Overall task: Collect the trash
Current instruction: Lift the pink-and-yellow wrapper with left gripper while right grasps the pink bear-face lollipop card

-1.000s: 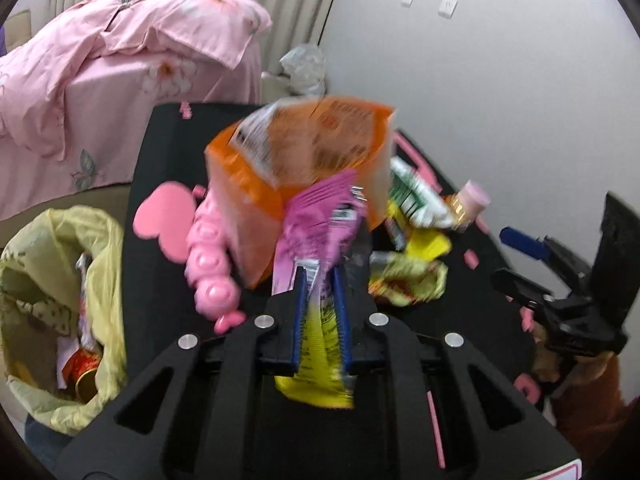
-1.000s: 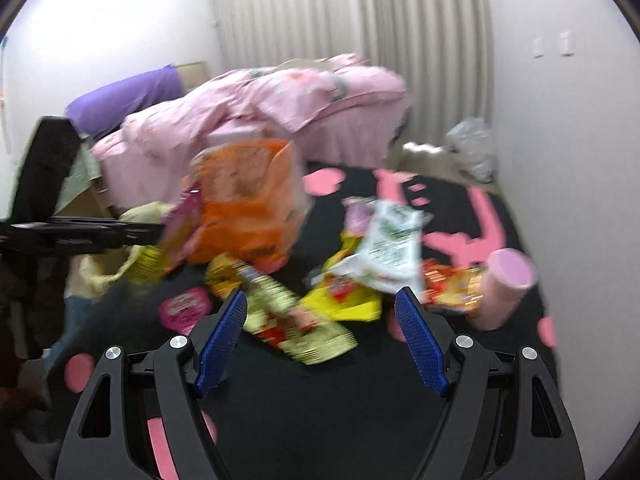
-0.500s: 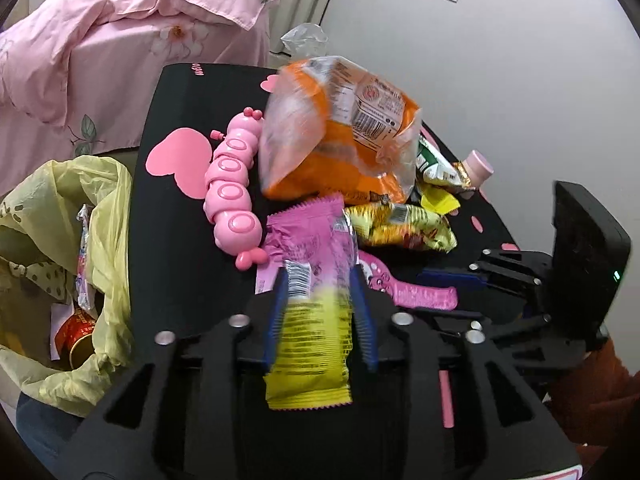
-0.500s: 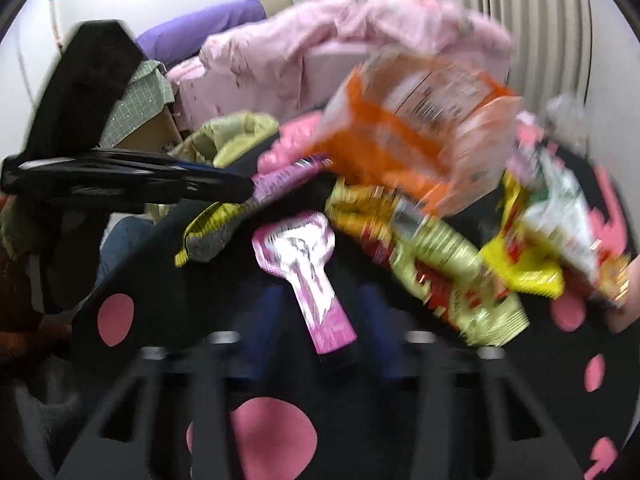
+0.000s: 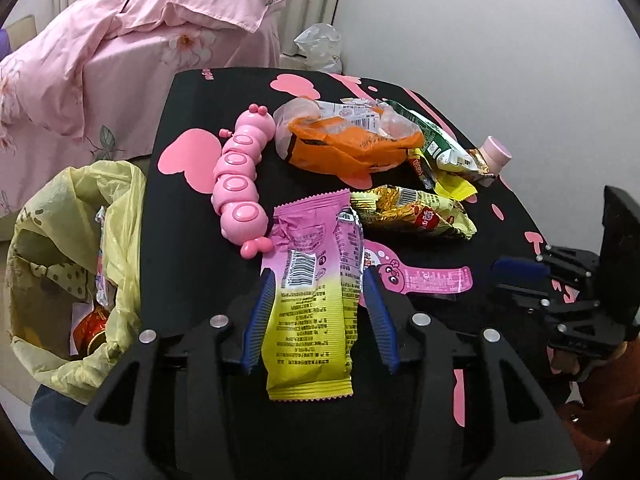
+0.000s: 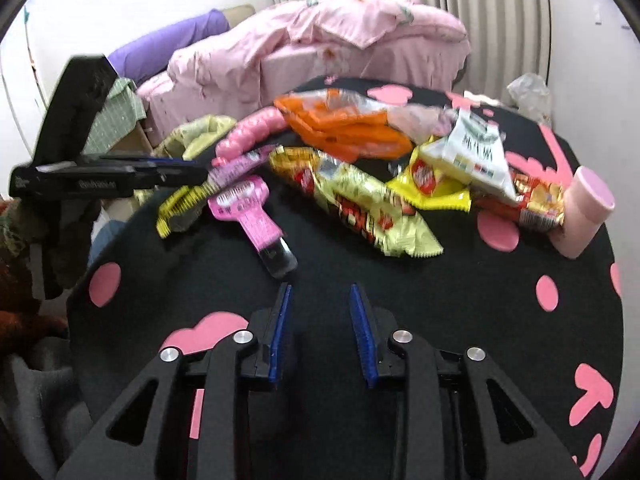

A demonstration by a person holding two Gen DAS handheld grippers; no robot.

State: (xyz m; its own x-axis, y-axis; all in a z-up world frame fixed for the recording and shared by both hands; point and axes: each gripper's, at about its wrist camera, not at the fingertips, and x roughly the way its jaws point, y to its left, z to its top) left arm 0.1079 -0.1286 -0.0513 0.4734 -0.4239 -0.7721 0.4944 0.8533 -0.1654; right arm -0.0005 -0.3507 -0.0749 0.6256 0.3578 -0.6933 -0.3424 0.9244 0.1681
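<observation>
My left hand-held gripper (image 5: 318, 314) has its jaws opening, the pink-and-yellow foil snack wrapper (image 5: 314, 288) lying loose between them on the black surface with pink shapes (image 5: 192, 216). My right hand-held gripper (image 6: 320, 322) is also opening, with nothing between its jaws. A yellow plastic trash bag (image 5: 72, 240) hangs beside the surface's edge.

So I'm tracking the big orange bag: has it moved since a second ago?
Yes. The orange bag has dropped from upright above the pink caterpillar toy to lying flat on the table beside it.
</observation>
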